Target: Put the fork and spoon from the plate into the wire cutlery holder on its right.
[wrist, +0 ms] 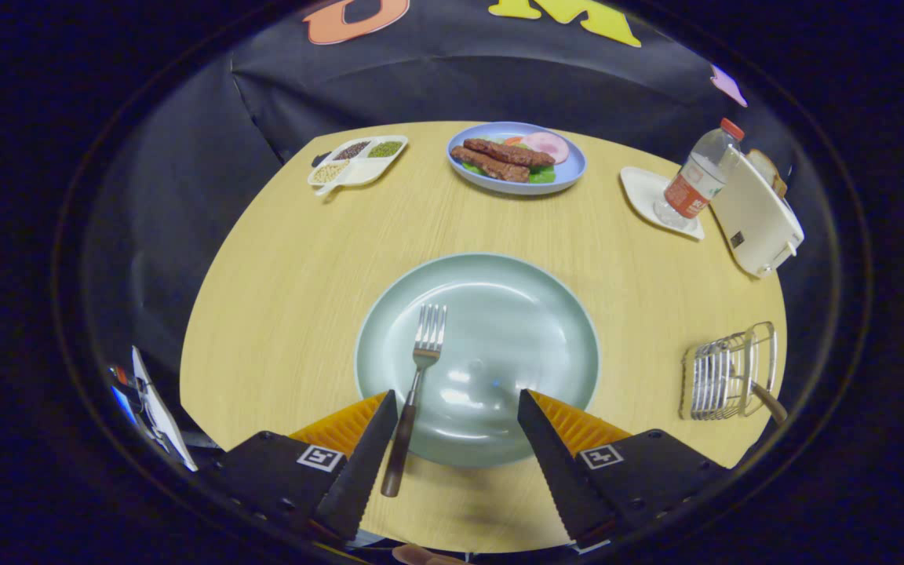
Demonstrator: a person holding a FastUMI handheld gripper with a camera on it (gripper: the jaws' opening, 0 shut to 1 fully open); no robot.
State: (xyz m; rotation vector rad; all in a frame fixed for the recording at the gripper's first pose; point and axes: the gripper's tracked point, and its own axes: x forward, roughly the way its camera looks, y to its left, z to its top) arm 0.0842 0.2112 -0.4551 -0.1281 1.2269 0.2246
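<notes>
A pale green plate (pixel 530 314) lies on the wooden table just ahead of my fingers. On its left half rests a fork (pixel 414 392) with a dark handle, tines pointing away; the handle crosses the plate's near rim beside my left finger. My gripper (pixel 458 399) hovers open over the plate's near edge, with nothing between its fingers. The wire cutlery holder (pixel 728 372) stands to the right of the plate, near the table's edge, and a dark handle (pixel 769 403) sticks out of it.
Across the table sit a blue plate of sausages and ham (pixel 516 157), a white divided dish of beans (pixel 358 161), a water bottle (pixel 697 176) on a white saucer, and a white toaster (pixel 758 212) at the far right.
</notes>
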